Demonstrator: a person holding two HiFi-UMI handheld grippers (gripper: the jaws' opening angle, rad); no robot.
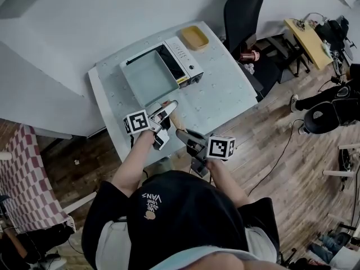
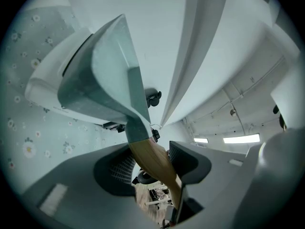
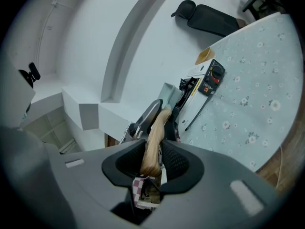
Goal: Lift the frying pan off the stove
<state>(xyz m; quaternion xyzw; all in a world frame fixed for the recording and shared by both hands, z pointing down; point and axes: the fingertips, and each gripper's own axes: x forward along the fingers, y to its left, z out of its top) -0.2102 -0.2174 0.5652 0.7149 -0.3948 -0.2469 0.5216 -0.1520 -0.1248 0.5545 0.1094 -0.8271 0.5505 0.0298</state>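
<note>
A square pale-teal frying pan [image 1: 147, 79] sits over the near part of a white portable stove [image 1: 188, 66], its wooden handle [image 1: 175, 120] pointing toward me. My left gripper [image 1: 166, 108] is shut on the handle close to the pan. My right gripper [image 1: 183, 135] is shut on the handle's free end. In the left gripper view the pan [image 2: 102, 75] looms tilted above the stove [image 2: 45, 87], and the handle [image 2: 143, 149] runs between the pads. The right gripper view shows the handle [image 3: 157, 128] clamped in my right gripper [image 3: 153, 160]. Whether the pan touches the stove is unclear.
The stove stands on a flower-patterned table [image 1: 219, 94], with a yellow dish [image 1: 194, 37] at the far corner. A black office chair [image 1: 243, 10] stands beyond the table on the right. The stove's control knob [image 3: 215, 74] faces the table's open side.
</note>
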